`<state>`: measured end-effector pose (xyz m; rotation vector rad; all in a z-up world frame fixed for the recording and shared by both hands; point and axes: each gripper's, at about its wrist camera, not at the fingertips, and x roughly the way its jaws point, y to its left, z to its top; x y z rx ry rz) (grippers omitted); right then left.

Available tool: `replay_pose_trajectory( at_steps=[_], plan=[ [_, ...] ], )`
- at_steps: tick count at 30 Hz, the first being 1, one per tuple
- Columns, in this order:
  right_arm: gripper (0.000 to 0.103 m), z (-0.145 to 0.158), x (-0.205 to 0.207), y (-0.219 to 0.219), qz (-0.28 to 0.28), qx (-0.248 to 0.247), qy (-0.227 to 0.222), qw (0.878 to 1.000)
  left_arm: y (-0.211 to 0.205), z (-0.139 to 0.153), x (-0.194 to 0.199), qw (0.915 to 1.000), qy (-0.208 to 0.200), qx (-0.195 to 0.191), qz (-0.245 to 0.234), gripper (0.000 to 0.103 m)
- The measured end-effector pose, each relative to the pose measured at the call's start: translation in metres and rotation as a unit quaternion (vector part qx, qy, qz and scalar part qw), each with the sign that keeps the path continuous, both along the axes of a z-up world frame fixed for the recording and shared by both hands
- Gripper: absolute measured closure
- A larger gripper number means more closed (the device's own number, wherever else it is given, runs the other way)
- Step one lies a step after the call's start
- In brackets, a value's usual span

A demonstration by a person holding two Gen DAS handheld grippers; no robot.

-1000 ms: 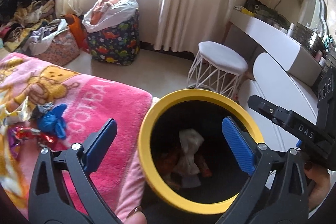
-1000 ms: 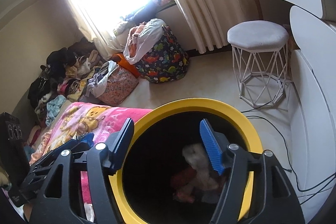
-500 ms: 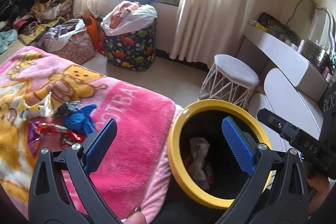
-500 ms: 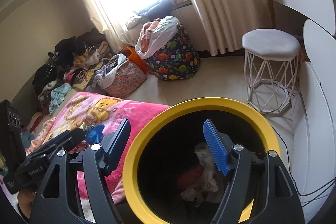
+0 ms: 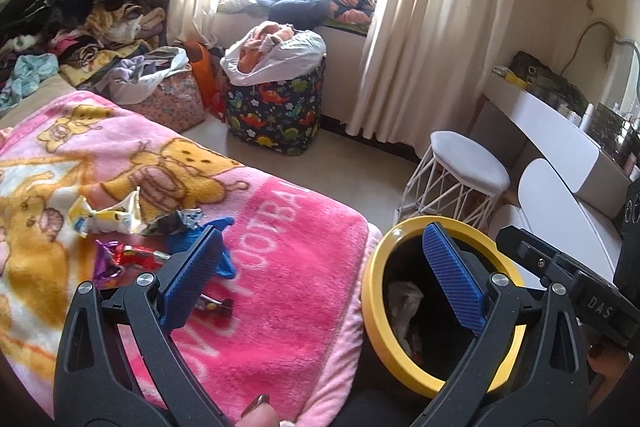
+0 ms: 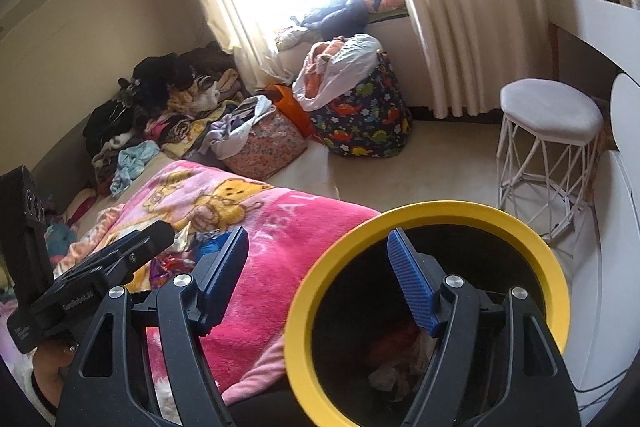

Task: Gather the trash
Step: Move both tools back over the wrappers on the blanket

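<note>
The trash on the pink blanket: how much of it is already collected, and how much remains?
Done: some trash lies inside the yellow-rimmed bin. In hand: nothing; left gripper and right gripper are open. Left: the wrappers on the pink blanket.

1. A pink cartoon-bear blanket [image 5: 280, 267] covers the bed from 9 o'clock toward the centre of the left wrist view.
2. A dinosaur-print fabric bin [image 5: 276, 111] stands on the floor at 12 o'clock, topped by a white plastic bag [image 5: 280, 55].
3. Just left of it sits a floral basket [image 5: 172, 103] stuffed with clothes.
4. A white wire-legged stool [image 5: 468, 167] stands at 2 o'clock, near cream curtains [image 5: 432, 27].
5. A white vanity [image 5: 548, 119] at 3 o'clock carries what may be cosmetics.
</note>
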<state>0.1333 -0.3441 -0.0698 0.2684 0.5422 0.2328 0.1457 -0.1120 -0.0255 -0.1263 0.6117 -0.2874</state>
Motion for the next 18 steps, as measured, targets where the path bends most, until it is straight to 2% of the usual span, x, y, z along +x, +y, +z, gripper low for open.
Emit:
replay_pose_trajectory(
  at_steps=[18],
  plan=[
    [0.033, 0.005, 0.016, 0.069, 0.076, -0.032, 0.004, 0.997, 0.058, -0.004, 0.003, 0.9983, -0.003, -0.016, 0.056, 0.011]
  ],
)
